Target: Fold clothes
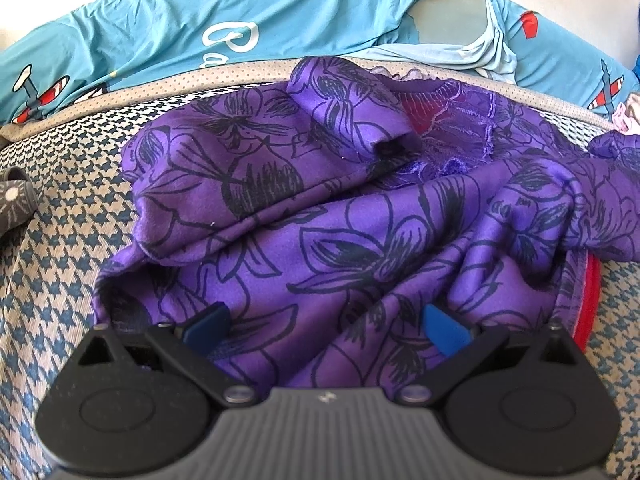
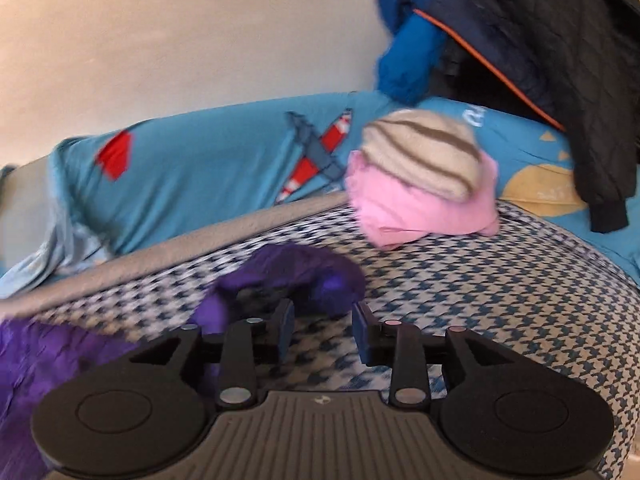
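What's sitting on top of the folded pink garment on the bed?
A folded cream knit with brown stripes lies on the pink garment. It covers most of the pink top, so anything tucked between the two cannot be seen.

A home bedroom: a houndstooth mattress (image 2: pixel 480 280), an aeroplane-print sheet (image 2: pixel 208 172), and jackets (image 2: pixel 540 40) hanging above.

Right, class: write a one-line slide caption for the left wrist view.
Open left gripper poised over a crumpled purple floral garment on a houndstooth cover.
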The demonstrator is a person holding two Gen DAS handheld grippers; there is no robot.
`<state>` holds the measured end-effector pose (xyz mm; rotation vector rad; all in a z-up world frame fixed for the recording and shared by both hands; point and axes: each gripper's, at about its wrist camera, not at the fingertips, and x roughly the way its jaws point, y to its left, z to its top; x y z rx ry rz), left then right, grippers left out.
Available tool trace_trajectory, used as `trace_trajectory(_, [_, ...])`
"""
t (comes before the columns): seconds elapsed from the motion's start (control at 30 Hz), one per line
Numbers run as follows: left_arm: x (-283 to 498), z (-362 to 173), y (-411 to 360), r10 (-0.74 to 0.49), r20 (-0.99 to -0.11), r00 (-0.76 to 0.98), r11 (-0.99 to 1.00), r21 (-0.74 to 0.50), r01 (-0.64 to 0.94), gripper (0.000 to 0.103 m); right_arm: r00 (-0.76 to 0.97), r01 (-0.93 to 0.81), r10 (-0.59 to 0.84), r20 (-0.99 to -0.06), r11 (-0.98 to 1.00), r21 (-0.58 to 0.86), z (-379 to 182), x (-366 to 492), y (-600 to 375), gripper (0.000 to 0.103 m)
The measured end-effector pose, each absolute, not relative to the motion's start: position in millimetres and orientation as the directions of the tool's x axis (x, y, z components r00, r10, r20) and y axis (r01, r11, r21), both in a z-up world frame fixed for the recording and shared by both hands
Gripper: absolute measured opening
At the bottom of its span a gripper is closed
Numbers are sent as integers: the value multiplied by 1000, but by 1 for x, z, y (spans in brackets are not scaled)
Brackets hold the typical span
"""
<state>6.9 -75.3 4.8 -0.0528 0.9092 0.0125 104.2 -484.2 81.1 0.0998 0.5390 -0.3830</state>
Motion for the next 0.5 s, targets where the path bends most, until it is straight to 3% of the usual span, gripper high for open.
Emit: trace_trajectory(0.5, [-28, 38, -92, -102, -711, 696, 995, -69, 75, 103, 741, 59, -24, -671, 998, 29, 62, 40, -414, 39])
